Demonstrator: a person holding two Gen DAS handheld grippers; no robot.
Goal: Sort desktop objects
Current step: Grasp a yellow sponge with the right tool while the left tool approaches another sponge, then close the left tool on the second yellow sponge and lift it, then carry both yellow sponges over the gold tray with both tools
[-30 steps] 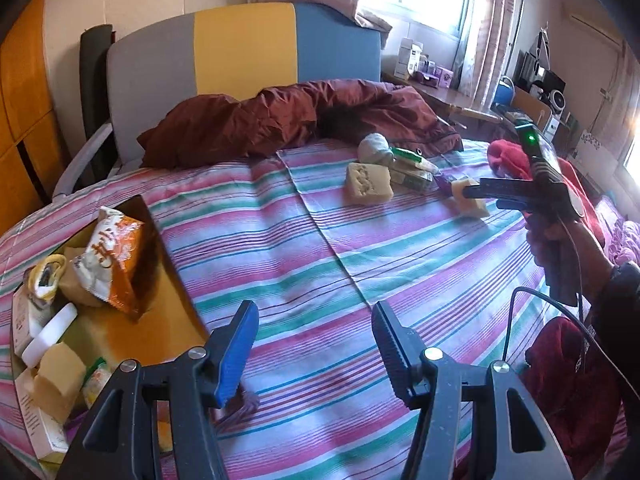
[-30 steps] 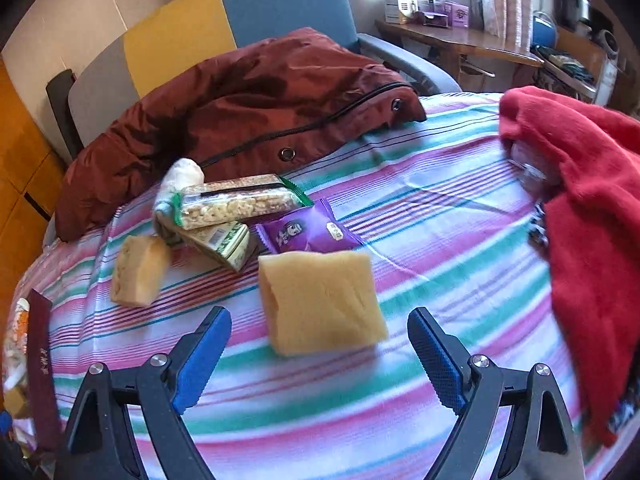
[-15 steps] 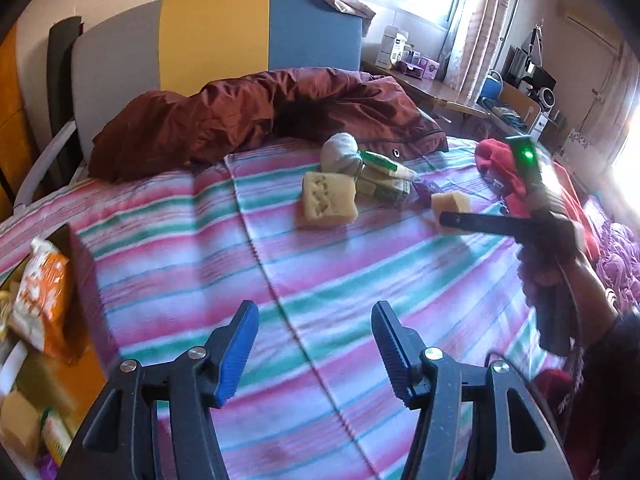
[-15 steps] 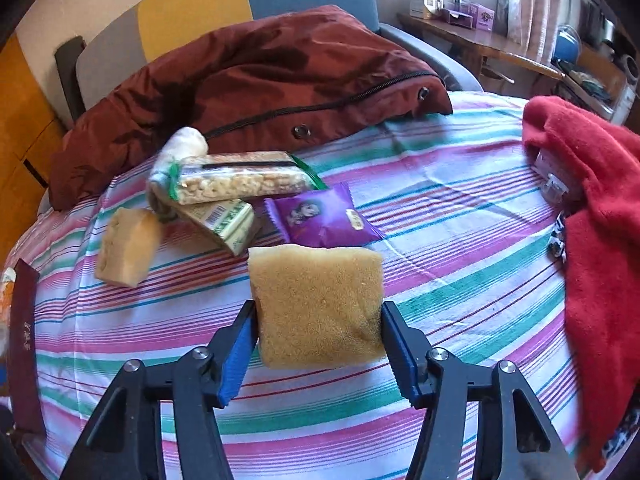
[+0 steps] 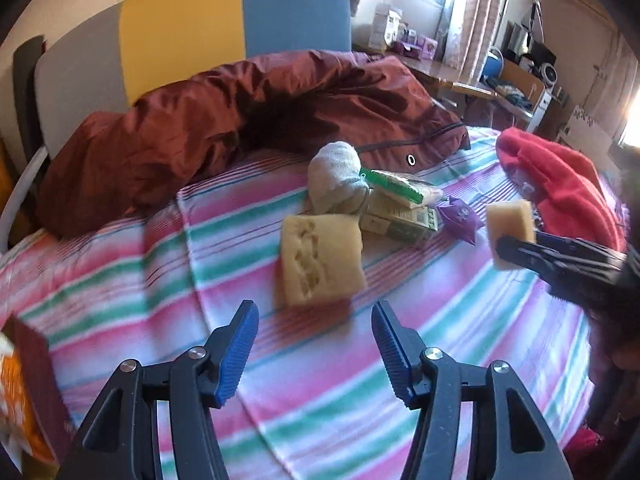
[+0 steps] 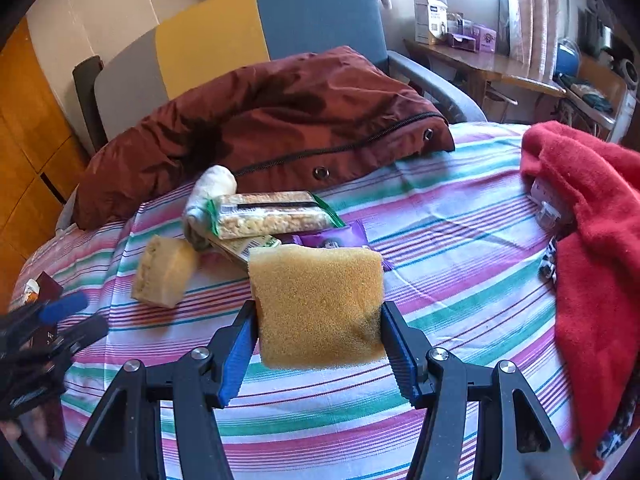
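Note:
My right gripper (image 6: 316, 320) is shut on a yellow sponge (image 6: 316, 304), which hangs a little above the striped bedcover. The left wrist view shows the same held sponge (image 5: 510, 228) at the right. A second, pitted sponge (image 5: 320, 260) lies on the cover just ahead of my left gripper (image 5: 316, 332), which is open and holds nothing. The right wrist view has that sponge (image 6: 164, 272) at the left. Behind it lie a rolled white sock (image 5: 334, 176), a green-edged snack pack (image 6: 268, 214) on a flat carton (image 5: 400, 220), and a purple packet (image 5: 460, 218).
A brown jacket (image 6: 280, 120) is heaped at the back against a grey, yellow and blue chair back. A red cloth (image 6: 592, 220) covers the right side. A dark red box (image 5: 36, 392) with an orange packet shows at the lower left. Striped cover (image 5: 420, 360) lies between.
My left gripper has swung right across the cover, from the box to the pitted sponge. My right gripper closed on the yellow sponge and raised it slightly.

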